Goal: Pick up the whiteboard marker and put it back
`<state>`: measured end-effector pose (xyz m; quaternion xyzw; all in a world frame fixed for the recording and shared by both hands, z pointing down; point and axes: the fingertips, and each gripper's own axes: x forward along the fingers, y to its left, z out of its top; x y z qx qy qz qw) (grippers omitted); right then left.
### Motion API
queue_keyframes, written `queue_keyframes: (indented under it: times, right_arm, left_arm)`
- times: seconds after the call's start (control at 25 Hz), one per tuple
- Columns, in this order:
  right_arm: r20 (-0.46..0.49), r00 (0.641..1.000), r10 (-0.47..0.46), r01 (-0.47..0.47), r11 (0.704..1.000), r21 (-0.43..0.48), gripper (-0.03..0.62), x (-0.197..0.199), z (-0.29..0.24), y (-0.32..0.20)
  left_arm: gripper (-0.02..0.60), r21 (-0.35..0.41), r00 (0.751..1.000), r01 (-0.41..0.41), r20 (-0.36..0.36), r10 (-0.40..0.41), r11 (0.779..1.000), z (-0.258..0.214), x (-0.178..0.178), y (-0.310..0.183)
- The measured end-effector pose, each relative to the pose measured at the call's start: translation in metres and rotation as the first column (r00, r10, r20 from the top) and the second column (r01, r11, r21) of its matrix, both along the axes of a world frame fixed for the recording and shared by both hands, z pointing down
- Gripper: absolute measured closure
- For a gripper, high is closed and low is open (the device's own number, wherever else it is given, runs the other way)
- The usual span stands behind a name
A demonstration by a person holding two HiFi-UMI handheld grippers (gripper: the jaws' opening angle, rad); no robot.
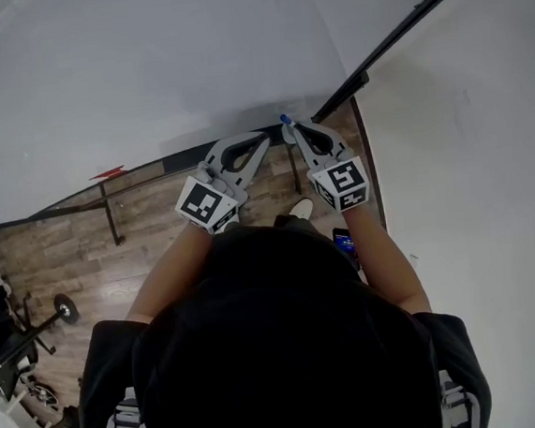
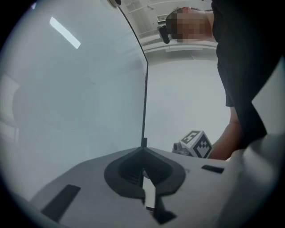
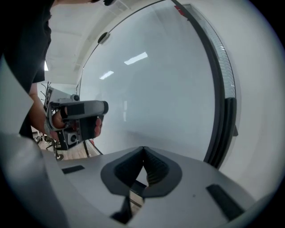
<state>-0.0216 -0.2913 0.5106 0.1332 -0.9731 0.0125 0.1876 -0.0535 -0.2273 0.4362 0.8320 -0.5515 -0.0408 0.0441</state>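
The person's head and black shirt (image 1: 280, 348) fill the lower half of the head view. Both bare forearms reach up toward 12 o'clock. Under them lies a wood floor (image 1: 156, 233), with a white shoe (image 1: 302, 208) showing between the arms. Some gym gear (image 1: 15, 327) stands well apart at 9 o'clock.

The left gripper (image 1: 266, 136) points toward 1 o'clock and the right gripper (image 1: 291, 129) toward 11 o'clock. Their tips come close to each other at the lower edge of the whiteboard (image 1: 141, 70).

In the left gripper view the fingers lie together at the tip, and nothing shows between the pads. In the right gripper view the fingers are also pressed together, and no object shows between them there either.

Of the whiteboard marker (image 1: 286, 119) only a small blue end can be seen. It sits just past the right gripper's tips at 12 o'clock, right at the board's lower edge. From these views I cannot tell whether that gripper pinches it or whether it rests on the edge.

Beyond the tips, the whiteboard spreads from 9 to 12 o'clock. A dark frame (image 1: 400, 31) runs up toward 2 o'clock along the whiteboard's side. A plain white wall (image 1: 481, 188) fills the 3 o'clock side.
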Motion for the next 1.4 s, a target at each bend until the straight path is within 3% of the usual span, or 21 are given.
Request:
queue_keyframes:
  times: [0.28,0.6,0.96,1.24,1.4]
  right_arm:
    - [-0.133,0.991,-0.010,0.016,0.999,0.041,0.588,-0.008,0.044,-0.021]
    - [-0.206,0.978,-0.039,0.048,0.998,0.039,0.511,-0.017,0.071,-0.023]
    - [-0.279,0.959,-0.050,0.084,0.990,0.112,0.476,-0.026,0.097,-0.027]
    - [-0.348,0.937,-0.028,0.086,0.985,0.153,0.476,-0.029,0.115,-0.032]
    - [-0.355,0.935,-0.008,0.076,0.981,0.180,0.526,-0.031,0.118,-0.036]
  left_arm:
    - [0.578,-0.018,0.999,0.037,0.003,-0.037,0.999,0.007,-0.002,-0.007]
    - [0.578,-0.038,0.998,0.067,0.009,-0.067,0.997,0.011,-0.006,-0.005]
    - [0.578,-0.062,0.996,0.084,0.016,-0.083,0.995,0.022,-0.010,-0.013]
    - [0.578,-0.074,0.996,0.088,0.026,-0.086,0.993,0.024,-0.010,-0.009]
    - [0.579,-0.073,0.995,0.095,0.022,-0.094,0.993,0.024,-0.012,-0.008]
